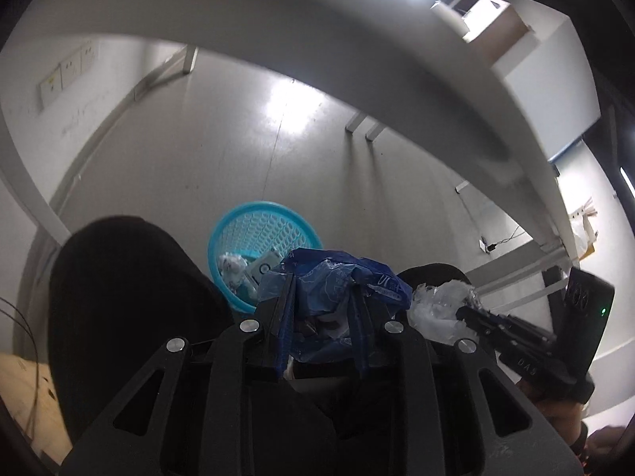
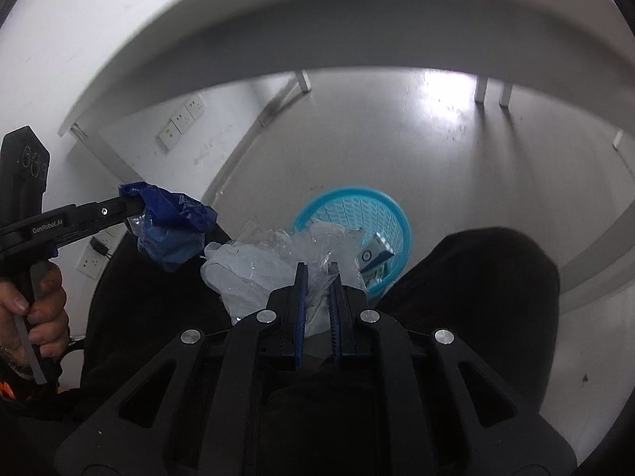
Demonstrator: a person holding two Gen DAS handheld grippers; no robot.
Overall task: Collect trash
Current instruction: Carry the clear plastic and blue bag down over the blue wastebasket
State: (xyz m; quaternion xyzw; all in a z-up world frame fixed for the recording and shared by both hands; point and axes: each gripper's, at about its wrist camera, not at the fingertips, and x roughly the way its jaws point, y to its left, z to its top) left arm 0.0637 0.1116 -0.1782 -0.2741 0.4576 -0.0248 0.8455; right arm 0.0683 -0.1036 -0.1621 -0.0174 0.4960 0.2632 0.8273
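Left gripper pinching crumpled blue plastic wrapper, wad bulging up and out past both fingers; same wrapper also showing in right wrist view, hanging off the finger ends

Right gripper pinching clear crinkled plastic film, blue pads nearly pressed together with the film squeezed between; film spilling out to the left of the fingers in that view, also showing at right in left wrist view

Both grippers pointing steeply down, sitting side by side near each other, wrapper and film close but apart

Turquoise mesh basket standing on grey floor beyond the fingertips, under white table edge; lying inside it: crumpled white paper and small blue-and-white box

In left wrist view, wrapper overlapping near rim of basket; in right wrist view, film overlapping basket's left rim; neither piece touching it as far as can be told

Person's knees in dark trousers flanking basket on both sides

Hand gripping left gripper's handle, seen at left edge of right wrist view

White wall sockets sitting on wall behind
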